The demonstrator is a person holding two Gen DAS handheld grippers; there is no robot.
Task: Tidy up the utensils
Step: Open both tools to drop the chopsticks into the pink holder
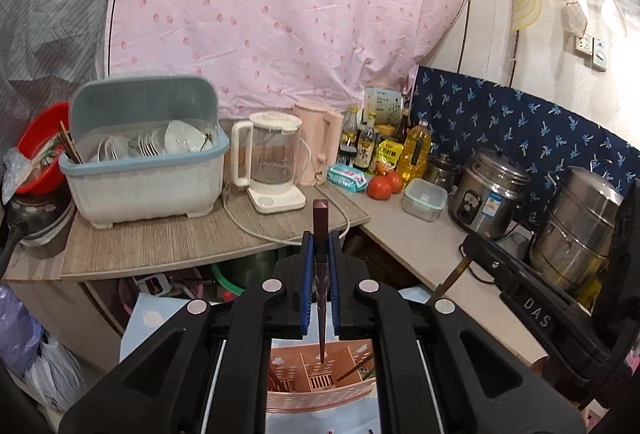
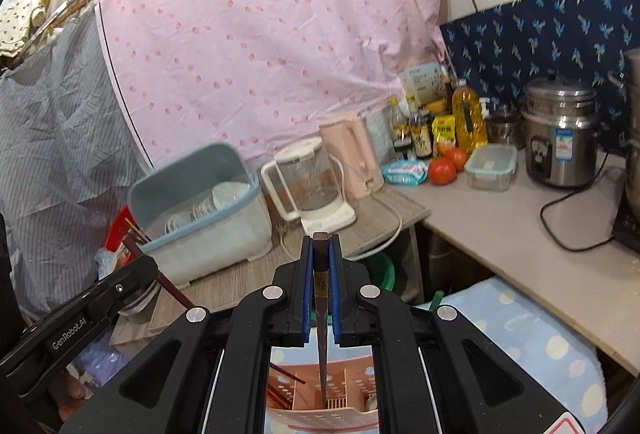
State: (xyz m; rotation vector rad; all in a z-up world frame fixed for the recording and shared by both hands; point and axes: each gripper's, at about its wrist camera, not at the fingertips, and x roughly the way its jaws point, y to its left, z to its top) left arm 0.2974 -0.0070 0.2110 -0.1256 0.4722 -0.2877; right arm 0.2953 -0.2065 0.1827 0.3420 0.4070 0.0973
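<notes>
Your left hand-held gripper (image 1: 321,254) is clenched on a dark maroon chopstick (image 1: 321,234). Its long axis runs along the blue-padded fingers (image 1: 307,274): the blunt square end juts out past the fingertips toward the counter, and the thin tip points back down into the pink slotted plastic utensil caddy (image 1: 320,390) beneath the gripper, over its middle compartment.

Your right hand-held gripper (image 2: 321,258) is likewise clamped on a dark brown chopstick with a gold band (image 2: 321,274), lying the same way: square end forward, narrow tip aimed down at the middle compartment of the pink caddy (image 2: 320,414). In both views other dark chopsticks lean in the caddy's left compartment, and the left view shows more leaning at the right. The caddy sits on a pale blue dotted cloth (image 2: 520,334).

On the grey wood-grain counter (image 1: 160,242), toward its left end, stands a grey-blue and white lidded dish-drainer box (image 1: 144,170) holding white bowls and plates, with chopsticks upright at its left corner. Just right of it stands a white glass kettle (image 1: 272,162), empty as far as you can tell, then a pink jug (image 1: 316,142).
</notes>
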